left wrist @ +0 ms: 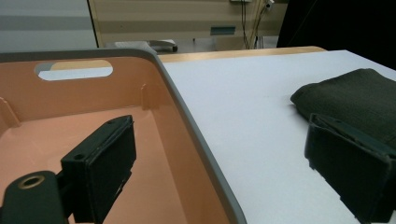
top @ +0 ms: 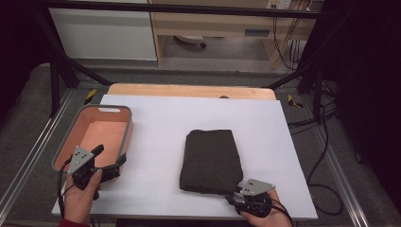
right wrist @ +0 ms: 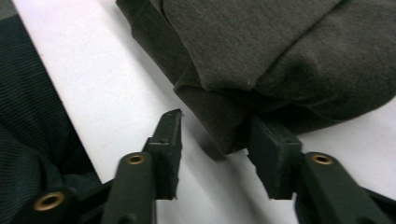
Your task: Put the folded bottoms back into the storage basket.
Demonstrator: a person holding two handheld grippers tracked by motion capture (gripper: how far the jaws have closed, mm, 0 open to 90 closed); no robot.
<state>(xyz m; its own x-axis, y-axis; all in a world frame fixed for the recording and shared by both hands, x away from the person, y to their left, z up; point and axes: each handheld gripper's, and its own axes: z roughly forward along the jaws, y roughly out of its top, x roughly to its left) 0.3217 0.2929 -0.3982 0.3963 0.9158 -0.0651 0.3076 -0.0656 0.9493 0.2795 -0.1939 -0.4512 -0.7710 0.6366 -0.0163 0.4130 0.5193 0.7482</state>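
A dark folded cloth (top: 210, 158) lies in the middle of the white table (top: 161, 118). At its near right corner sits my right gripper (top: 235, 194). In the right gripper view that gripper (right wrist: 219, 149) is open, and a corner of the cloth (right wrist: 280, 56) pokes between its two jaws. A salmon bin (top: 130, 127) with a grey rim stands at the left, nothing inside it. My left gripper (top: 111, 155) is held wide open at the bin's near right corner. In the left gripper view it (left wrist: 229, 170) straddles the bin rim (left wrist: 187, 112), and the cloth (left wrist: 359, 98) lies off to the right.
The table's near edge runs just below both hands. A wooden strip (top: 189, 90) borders the far edge. Black frame bars (top: 61, 71) and cables (top: 326, 142) flank the table. Dark clothing (right wrist: 23, 116) lies beyond the table edge in the right gripper view.
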